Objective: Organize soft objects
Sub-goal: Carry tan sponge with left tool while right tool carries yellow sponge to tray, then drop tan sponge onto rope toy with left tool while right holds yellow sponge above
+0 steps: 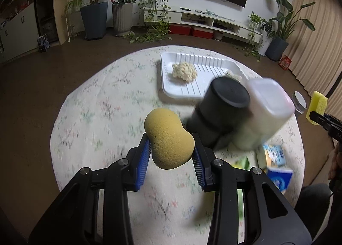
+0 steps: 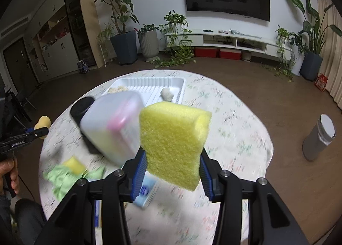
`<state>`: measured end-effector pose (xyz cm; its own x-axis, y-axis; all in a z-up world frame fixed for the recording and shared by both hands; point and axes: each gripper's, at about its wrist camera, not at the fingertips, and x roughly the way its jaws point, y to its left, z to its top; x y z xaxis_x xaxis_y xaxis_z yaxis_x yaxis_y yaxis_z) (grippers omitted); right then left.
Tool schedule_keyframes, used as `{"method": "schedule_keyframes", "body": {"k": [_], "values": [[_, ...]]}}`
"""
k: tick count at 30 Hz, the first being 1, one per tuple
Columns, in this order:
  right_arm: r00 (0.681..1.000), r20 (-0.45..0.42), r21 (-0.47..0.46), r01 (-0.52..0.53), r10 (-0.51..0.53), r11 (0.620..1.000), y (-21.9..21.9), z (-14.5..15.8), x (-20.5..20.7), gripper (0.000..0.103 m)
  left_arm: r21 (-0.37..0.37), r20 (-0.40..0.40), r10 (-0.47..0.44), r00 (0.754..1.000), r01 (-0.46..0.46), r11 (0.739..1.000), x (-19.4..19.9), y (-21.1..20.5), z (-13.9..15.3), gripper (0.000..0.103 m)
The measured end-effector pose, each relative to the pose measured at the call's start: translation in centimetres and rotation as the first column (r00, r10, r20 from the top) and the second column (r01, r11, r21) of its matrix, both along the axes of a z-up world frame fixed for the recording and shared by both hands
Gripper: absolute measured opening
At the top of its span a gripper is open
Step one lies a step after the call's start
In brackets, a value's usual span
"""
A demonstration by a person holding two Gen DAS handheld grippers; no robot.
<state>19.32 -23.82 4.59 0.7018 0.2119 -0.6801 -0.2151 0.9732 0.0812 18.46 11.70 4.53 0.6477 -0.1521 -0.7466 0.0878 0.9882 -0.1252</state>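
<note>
Two sponges (image 1: 168,139) (image 2: 174,144) held; two soft lumps (image 1: 185,72) (image 2: 166,94) in one tray (image 1: 171,91).

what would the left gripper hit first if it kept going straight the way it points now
Probably the black container just ahead and right of the left gripper, which holds the tan sponge; slightly further left, it would meet the tablecloth. Depth is unclear.

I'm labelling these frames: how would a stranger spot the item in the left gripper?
Above the round floral tablecloth, the left gripper pinches a tan gourd-shaped sponge between blue pads. Unlike the bright yellow rectangular sponge opposite, it is rounded, waisted and duller.
</note>
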Motion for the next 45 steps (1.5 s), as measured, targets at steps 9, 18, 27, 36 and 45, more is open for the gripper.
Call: {"method": "schedule_keyframes", "body": {"k": [9,18,27,36,45], "values": [[1.000,-0.016,-0.025,-0.012,0.012,1.000,-0.4,0.4,8.3,0.048,0.046,0.013,-0.040,0.999,0.040,0.998,6.9,-0.1,0.8,0.035],[0.994,-0.082,-0.070,-0.084,0.078,0.994,0.5,-1.0,17.8,0.048,0.059,-0.015,-0.105,0.994,0.106,0.993,14.7,-0.8,-0.3,0.035],[0.969,-0.149,-0.109,-0.216,0.198,0.970,3.2,-2.4,25.1,0.049,0.060,-0.033,-0.176,0.984,0.178,0.982,20.5,-2.5,-2.1,0.035],[0.922,-0.228,-0.133,-0.349,0.314,0.928,7.3,-4.6,29.1,0.049,0.088,-0.050,-0.260,0.964,0.263,0.961,23.5,-5.1,-3.4,0.035],[0.869,-0.292,-0.128,-0.449,0.399,0.884,10.6,-7.7,30.2,0.049,0.098,-0.077,-0.324,0.943,0.330,0.939,25.5,-7.6,-4.6,0.035]]}}
